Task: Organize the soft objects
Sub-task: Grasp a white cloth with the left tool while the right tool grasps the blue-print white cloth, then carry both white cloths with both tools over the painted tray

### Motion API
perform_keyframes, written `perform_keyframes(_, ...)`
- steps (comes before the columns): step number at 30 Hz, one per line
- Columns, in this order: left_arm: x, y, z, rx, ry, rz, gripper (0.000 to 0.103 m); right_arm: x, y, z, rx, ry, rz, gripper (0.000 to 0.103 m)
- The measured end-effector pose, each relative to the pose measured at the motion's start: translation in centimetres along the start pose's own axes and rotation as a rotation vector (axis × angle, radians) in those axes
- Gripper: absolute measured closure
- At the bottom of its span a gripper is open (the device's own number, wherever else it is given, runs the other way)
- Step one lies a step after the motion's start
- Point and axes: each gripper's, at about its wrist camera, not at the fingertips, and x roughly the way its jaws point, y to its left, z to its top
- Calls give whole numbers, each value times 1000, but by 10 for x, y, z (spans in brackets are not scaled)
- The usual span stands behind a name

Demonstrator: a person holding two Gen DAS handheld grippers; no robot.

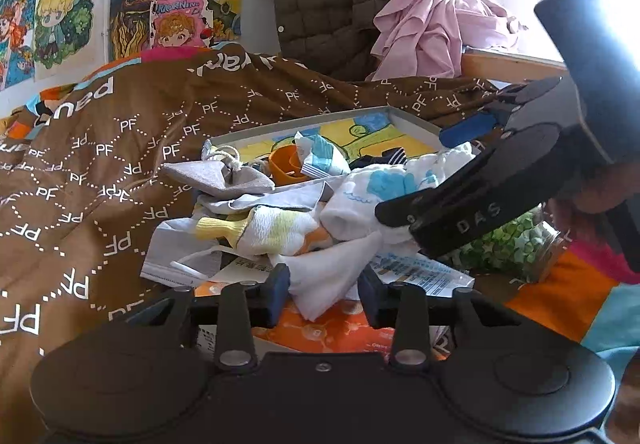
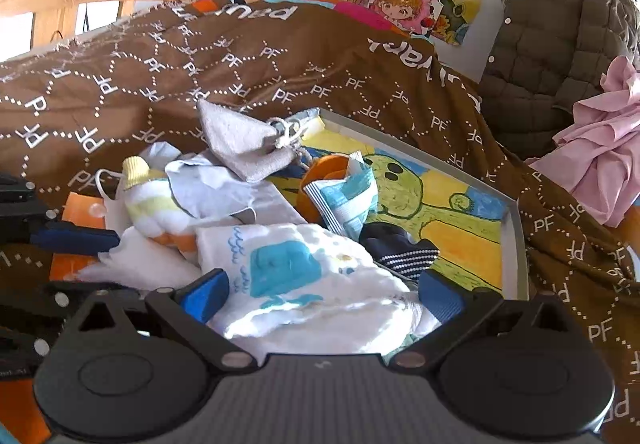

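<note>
the sorting looks barely begun — the soft things lie in 1 mixed heap at the tray edge on the bed. left hand-held gripper is half-closed around a white cloth, perhaps not yet pinching; right hand-held gripper is spread over the whale cloth.

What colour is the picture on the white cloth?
Blue, on the white cloth; clearest in the right wrist view.
</note>
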Motion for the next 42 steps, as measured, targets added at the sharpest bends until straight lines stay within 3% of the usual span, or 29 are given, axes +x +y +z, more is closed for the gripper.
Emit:
perform_keyframes(7,-1,4,0,-45,4,-13,82,-4,0,-1,9,12,10,8)
perform_keyframes(18,-2,8,2,-129,7,-32,88,-12,4,-3,-24,23,15,26)
perform_keyframes(25,-1,13,2,-196,12,-72,91,-19,6,-5,-45,21,28,46)
perform_keyframes(27,-2,11,2,-203,13,-86,92,-21,8,-5,-52,28,58,65)
perform_keyframes(30,-1,6,2,-186,14,-101,92,-25,16,-7,-90,36,69,76)
perform_keyframes(33,-2,2,3,-170,14,-110,92,-28,21,-8,-127,41,55,80)
perform_keyframes(42,-8,-2,7,-178,5,-126,93,-38,-1,-7,-79,30,-20,89)
